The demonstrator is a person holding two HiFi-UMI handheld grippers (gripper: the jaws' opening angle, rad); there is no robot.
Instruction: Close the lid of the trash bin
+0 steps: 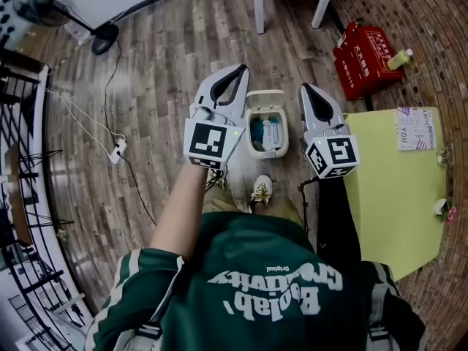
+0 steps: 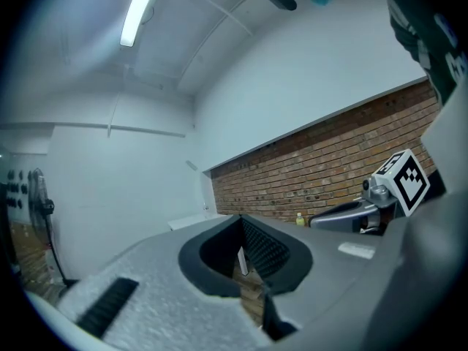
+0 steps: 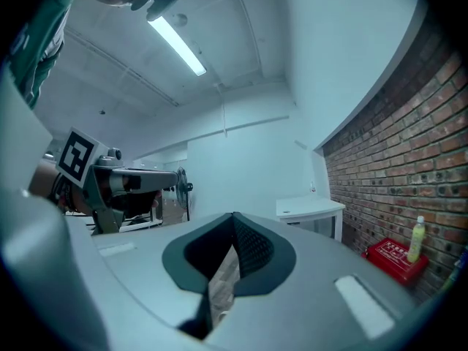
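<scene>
My left claw (image 1: 236, 73), just left of frame centre, has its jaws pressed together on nothing. At centre the trash bin (image 1: 251, 130) stands open, its lid (image 1: 266, 97) seemingly raised at the upper rim. It looks like light, stiff plastic, so I'd push its free edge. My right claw (image 1: 308, 90), just right of the bin, is likewise closed and empty.

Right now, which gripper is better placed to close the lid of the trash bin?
Left, probably. Both grippers flank the open trash bin, shut and empty, but what seems to be its lid lies beside the left gripper, farther from the right gripper.
</scene>
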